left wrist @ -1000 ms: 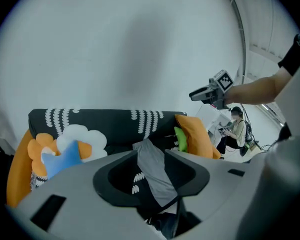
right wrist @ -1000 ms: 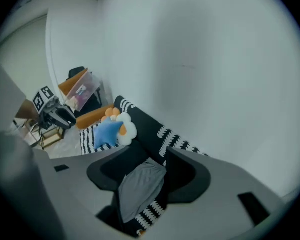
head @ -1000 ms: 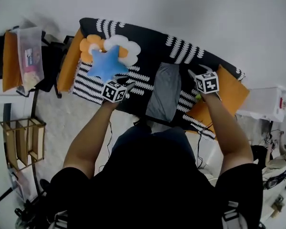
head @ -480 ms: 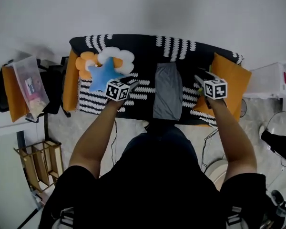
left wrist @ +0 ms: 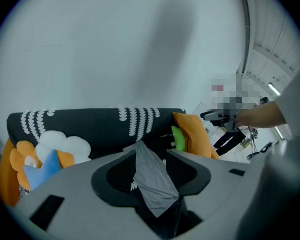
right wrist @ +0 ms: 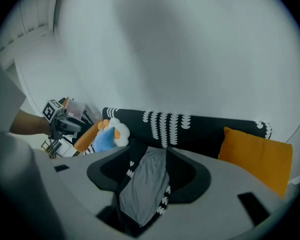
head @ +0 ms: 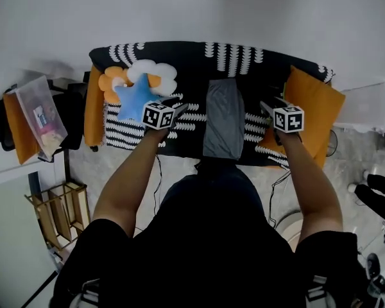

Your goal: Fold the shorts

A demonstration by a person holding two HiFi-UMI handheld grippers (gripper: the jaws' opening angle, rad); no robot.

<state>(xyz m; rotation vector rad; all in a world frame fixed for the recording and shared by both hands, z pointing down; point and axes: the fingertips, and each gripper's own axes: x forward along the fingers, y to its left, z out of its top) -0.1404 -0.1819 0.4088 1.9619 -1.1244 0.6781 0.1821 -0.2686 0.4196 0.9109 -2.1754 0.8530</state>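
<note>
Found left gripper (head: 177,106) with jaws spread, just opened wider, nothing pinched. Sighted grey shorts (head: 223,120) through the gap in the left gripper view, lying beyond the tips and untouched. Found right gripper (head: 269,106) with jaws apart too, gripping nothing.

Located shorts between the two grippers and apart from both, as a narrow folded strip running front to back on the seat.

Logged the surface as a black sofa (head: 199,59) with white patterning. Noted blue star cushion (head: 136,98) just left of the left tips, with white cloud cushion (head: 155,76) and orange flower cushion (head: 109,82) beyond it. Noted orange cushion (head: 314,108) just right of the right tips, with a small green thing (left wrist: 179,138) tucked against it, not identified.

Recorded plain pale wall (head: 192,11) behind the sofa and speckled floor (head: 112,165) in front. Marked wooden rack (head: 58,213) and clear bag (head: 42,117) well left of the left gripper.

Could not trace the near end of the shorts where it met the person's dark head. Lost part of white box (head: 372,108) to the right frame edge.
</note>
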